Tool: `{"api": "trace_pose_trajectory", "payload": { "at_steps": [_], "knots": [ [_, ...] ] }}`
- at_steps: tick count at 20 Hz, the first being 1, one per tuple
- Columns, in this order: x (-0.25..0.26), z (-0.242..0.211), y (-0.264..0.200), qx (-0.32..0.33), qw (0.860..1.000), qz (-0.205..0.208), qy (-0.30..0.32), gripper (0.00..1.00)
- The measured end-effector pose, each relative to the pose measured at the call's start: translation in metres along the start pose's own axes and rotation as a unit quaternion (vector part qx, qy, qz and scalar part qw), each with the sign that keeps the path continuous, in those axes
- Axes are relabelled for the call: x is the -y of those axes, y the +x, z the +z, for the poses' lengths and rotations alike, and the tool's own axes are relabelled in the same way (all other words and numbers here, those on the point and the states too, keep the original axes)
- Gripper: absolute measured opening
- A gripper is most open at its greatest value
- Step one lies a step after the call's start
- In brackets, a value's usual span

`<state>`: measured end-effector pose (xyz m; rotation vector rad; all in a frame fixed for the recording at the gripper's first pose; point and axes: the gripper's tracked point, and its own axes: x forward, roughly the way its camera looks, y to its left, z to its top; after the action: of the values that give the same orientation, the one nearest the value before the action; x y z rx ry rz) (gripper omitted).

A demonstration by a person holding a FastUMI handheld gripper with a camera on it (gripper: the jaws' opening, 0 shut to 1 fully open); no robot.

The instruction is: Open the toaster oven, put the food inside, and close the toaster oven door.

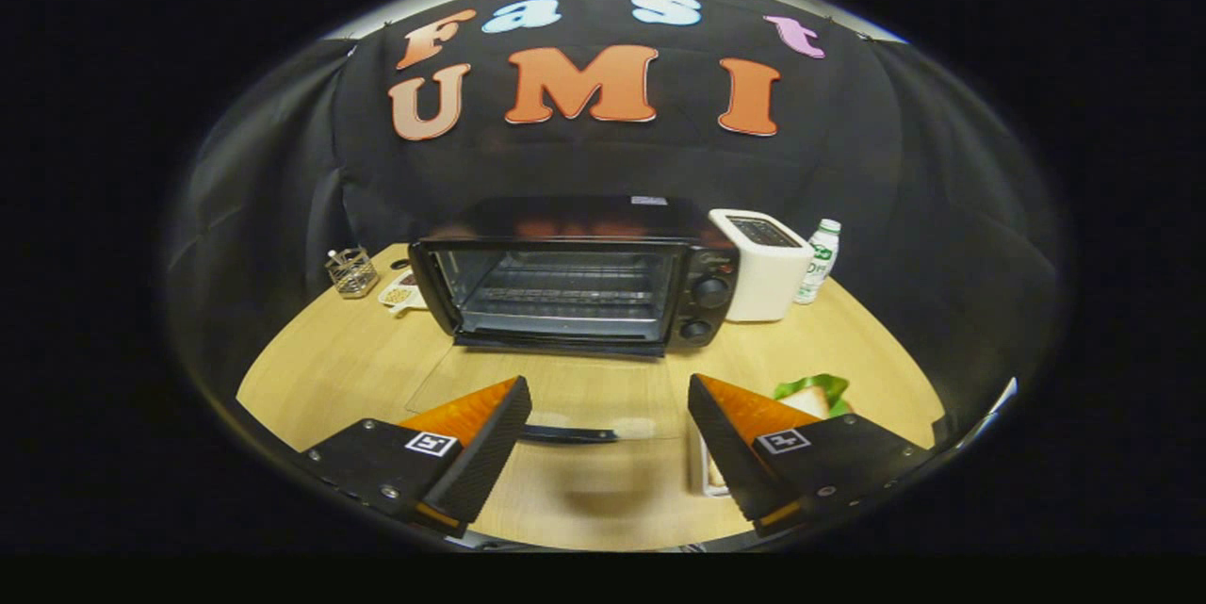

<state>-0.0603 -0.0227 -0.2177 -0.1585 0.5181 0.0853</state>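
Fingers [608, 434] spread apart over the toaster oven's [575, 279] lowered door [556, 392] (sandwich [812, 397] beside them).

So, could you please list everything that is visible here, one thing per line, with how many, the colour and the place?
toaster oven: 1, black, at the back of the table, beyond the fingers, its glass door folded down flat towards the gripper
toaster: 1, white, right beside the toaster oven
bottle: 1, white with green label, right of the toaster
sandwich: 1, white bread with green leaf, just behind the right finger
wire holder: 1, silvery, left of the toaster oven
small dish: 1, white, between the wire holder and the toaster oven
table: 1, light wood
gripper: 1, fingers open, holding nothing, above the door's handle
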Motion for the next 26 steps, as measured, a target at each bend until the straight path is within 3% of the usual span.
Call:
{"api": "trace_pose_trajectory", "payload": {
  "at_steps": [6, 14, 16, 21, 26],
  "knots": [
    [0.05, 0.013, -0.023, -0.028, 0.999, 0.01, -0.027, 1.0],
    [0.12, -0.025, -0.012, -0.128, 0.992, 0.012, 0.003, 1.0],
    [0.128, -0.041, -0.005, -0.163, 0.986, 0.028, 0.028, 1.0],
    [0.169, -0.081, 0.022, -0.234, 0.97, 0.012, 0.065, 0.99],
    [0.161, -0.107, 0.046, -0.284, 0.946, 0.046, 0.15, 0.99]
  ]
}}
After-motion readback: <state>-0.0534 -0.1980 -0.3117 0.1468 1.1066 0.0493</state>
